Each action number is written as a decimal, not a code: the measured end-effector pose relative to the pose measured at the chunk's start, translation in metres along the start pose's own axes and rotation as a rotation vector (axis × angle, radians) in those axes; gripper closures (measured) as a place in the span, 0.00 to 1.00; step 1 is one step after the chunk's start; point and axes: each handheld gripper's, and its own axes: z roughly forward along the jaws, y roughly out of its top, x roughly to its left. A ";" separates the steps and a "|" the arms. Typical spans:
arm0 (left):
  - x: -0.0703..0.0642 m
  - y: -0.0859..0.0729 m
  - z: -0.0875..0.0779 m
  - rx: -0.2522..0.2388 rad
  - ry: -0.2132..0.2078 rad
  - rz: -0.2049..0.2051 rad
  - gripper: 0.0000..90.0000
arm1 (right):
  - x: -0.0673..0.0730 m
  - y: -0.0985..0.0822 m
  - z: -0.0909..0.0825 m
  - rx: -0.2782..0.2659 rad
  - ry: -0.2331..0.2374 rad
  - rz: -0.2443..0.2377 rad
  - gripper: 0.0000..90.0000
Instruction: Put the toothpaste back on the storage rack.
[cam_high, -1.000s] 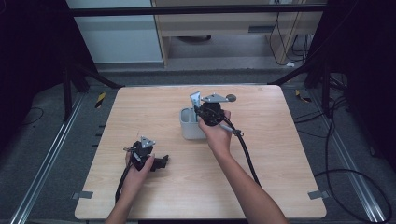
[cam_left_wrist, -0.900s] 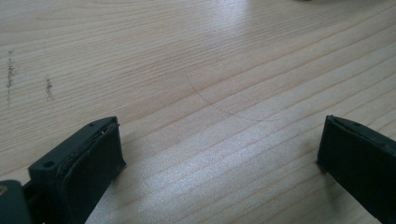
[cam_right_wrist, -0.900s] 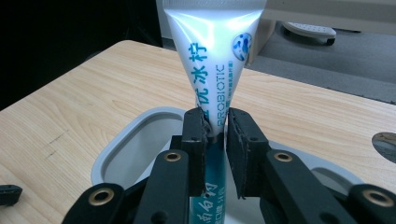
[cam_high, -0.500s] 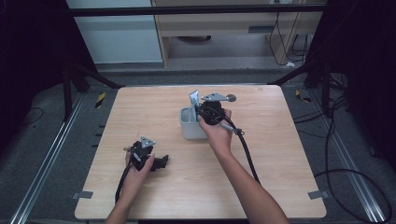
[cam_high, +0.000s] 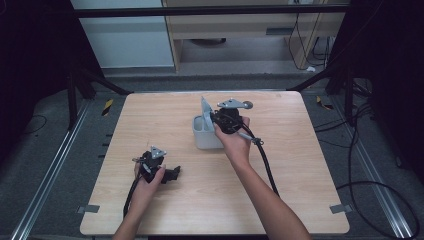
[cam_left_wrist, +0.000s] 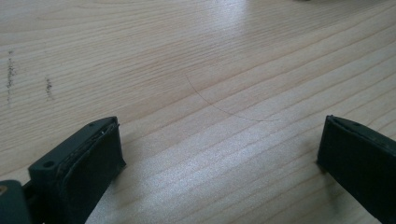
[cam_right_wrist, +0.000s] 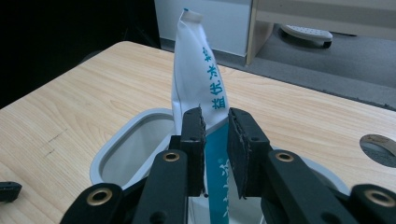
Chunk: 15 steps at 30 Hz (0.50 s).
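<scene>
Right claw (cam_right_wrist: 215, 154) pinches a white-and-blue tube (cam_right_wrist: 201, 74) upright in a grey cup (cam_high: 206, 132); seemingly mid-placement; release looks next. Left claw (cam_left_wrist: 219, 154), at seven o'clock, rests wide open, empty, on the surface (cam_high: 165, 120).

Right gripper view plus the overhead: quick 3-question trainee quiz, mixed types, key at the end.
1. True or false: the right gripper has its jaws around a toothpaste tube.
2. Where does the tube's lower end sit? A) flat on the table B) inside the grey holder C) in the left gripper
3. Fill in: the left gripper's jaws stand ____ over bare wood of the table.

Key: 1 true; 2 B; 3 open
</scene>
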 end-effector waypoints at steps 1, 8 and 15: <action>0.000 0.000 0.000 0.000 0.000 0.000 0.00 | 0.000 0.000 0.000 0.000 0.000 0.000 0.85; 0.000 0.000 0.000 0.000 0.000 0.000 0.00 | -0.005 0.001 -0.007 -0.002 -0.010 0.000 0.84; 0.000 0.000 0.000 0.000 0.000 0.000 0.00 | -0.009 0.004 -0.015 0.000 -0.018 -0.019 0.80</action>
